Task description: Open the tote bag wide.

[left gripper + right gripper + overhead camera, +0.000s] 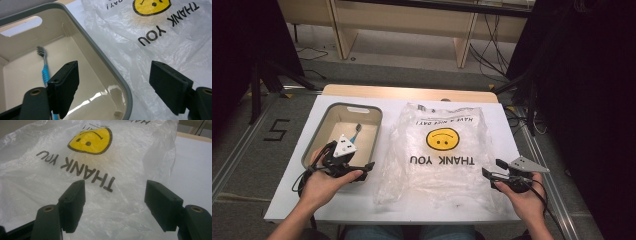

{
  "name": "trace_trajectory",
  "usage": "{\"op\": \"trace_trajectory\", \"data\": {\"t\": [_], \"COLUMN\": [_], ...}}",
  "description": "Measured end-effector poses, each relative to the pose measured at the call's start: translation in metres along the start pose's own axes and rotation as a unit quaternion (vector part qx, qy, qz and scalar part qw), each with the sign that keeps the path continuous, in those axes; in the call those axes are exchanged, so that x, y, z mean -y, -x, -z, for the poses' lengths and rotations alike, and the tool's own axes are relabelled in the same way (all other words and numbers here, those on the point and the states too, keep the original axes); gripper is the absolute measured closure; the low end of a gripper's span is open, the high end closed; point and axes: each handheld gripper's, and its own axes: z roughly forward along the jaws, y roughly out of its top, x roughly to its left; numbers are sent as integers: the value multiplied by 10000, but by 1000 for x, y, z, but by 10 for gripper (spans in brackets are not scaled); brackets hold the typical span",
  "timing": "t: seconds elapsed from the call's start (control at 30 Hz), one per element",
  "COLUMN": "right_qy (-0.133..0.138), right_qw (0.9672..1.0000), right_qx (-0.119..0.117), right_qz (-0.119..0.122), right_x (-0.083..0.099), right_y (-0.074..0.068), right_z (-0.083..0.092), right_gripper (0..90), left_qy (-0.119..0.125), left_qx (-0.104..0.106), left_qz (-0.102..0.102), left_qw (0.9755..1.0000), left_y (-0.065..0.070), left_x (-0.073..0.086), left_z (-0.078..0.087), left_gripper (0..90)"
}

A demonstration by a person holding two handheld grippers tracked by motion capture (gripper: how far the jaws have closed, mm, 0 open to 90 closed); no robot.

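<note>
both tongs wide open, plastic bag flat between them

left gripper (368, 169) sits at about eight o'clock on the table, jaws spread wide with nothing between them, hovering over the near right corner of the grey bin (314, 137). in the left gripper view one jaw hangs over the bin's inside and the other over the plastic bag (155, 50), with the bin's rim running between them. right gripper (493, 169) is at roughly four o'clock, jaws just as wide, empty, pointing in at the bag's near right edge; whether the tips brush the plastic, can't tell.

the plastic bag (439, 150) lies flat and crinkled across the middle of the white table (507, 125), its yellow smiley and "thank you" print upside down from the person's side. its left edge comes just beside the bin's right wall, leaving a narrow strip of table there. a wider bare strip runs along the three o'clock side, and a band of clear tabletop at six o'clock below the bag.

a blue toothbrush (44, 67) lies in the bin, bristles toward twelve o'clock.
</note>
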Motion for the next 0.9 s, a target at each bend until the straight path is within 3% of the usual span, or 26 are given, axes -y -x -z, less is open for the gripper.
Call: {"op": "trace_trajectory", "data": {"t": [0.23,0.47,0.57,0.7,0.73,0.77,0.8,0.9], "right_qy": [-52,-152,-243,-491,-748,-748,-1016,-1359], "right_qw": [10000,9998,9996,9988,9972,9972,9948,9907], "right_qx": [20,141,132,8,39,39,26,52], "right_qz": [-4,-55,-29,5,33,33,24,-106], "right_x": [0,-4,-5,-4,-2,-2,1,6], "right_y": [0,4,3,1,0,0,1,3], "right_z": [-1,1,1,-2,-3,-3,-4,-5], "right_gripper": [341,343,349,349,351,351,354,382], "left_qy": [47,70,-195,-666,-798,-906,-987,-1170], "left_qx": [125,397,594,674,699,721,767,903], "left_qz": [-130,-589,-794,-966,-1013,-1047,-1080,-1219], "left_qw": [9998,9974,9949,9908,9892,9877,9863,9815], "left_y": [14,49,62,73,75,78,81,89], "left_x": [-5,-21,-23,-20,-19,-18,-18,-18], "left_z": [-1,-7,-17,-34,-38,-41,-44,-53], "left_gripper": [247,271,269,263,250,250,247,246]}}
